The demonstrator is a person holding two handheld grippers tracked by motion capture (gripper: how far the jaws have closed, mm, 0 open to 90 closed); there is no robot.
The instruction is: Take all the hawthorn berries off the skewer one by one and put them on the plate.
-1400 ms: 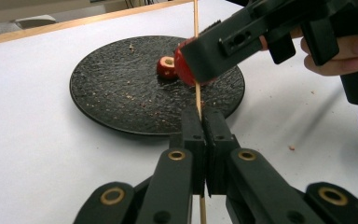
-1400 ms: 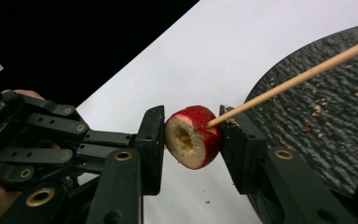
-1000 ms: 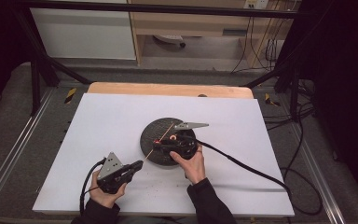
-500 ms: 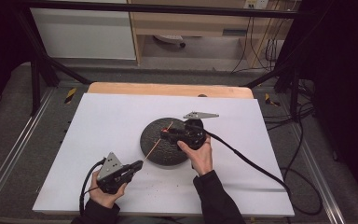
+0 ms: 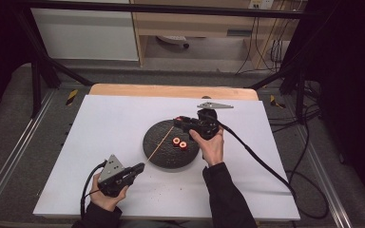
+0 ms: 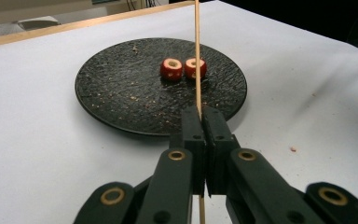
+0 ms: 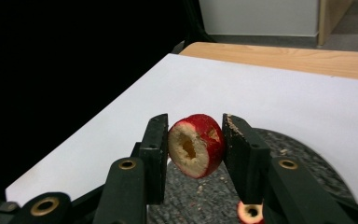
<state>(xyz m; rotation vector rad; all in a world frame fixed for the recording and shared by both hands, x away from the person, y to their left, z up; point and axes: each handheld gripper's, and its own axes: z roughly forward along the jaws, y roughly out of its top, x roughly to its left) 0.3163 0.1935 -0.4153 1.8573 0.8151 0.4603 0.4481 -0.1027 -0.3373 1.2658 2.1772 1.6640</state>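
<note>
A dark round plate [image 5: 164,154] lies mid-table with two red cored fruit pieces [image 5: 179,143] on it. My right gripper [image 5: 180,120] hovers over the plate's far edge, shut on a third red cored piece [image 7: 196,144], which is clamped between both pads. Near the table's front left, my left gripper [image 5: 140,167] is shut on a thin wooden skewer [image 5: 160,142] that slants up over the plate. In the left gripper view the skewer [image 6: 197,56] rises between the shut jaws [image 6: 204,116], in front of the plate [image 6: 121,93] and its two pieces [image 6: 171,69].
A white sheet [image 5: 104,123] covers the table, with a wooden edge [image 5: 171,90] at the back. Crumbs dot the plate and the sheet near it. The right gripper's black cable [image 5: 256,159] trails off to the right. Below the held piece another piece [image 7: 249,212] sits on the plate.
The right gripper has lifted off the plate and moved toward its far right edge with a fruit piece in its jaws, uncovering the two pieces left there. The left gripper has stayed still.
</note>
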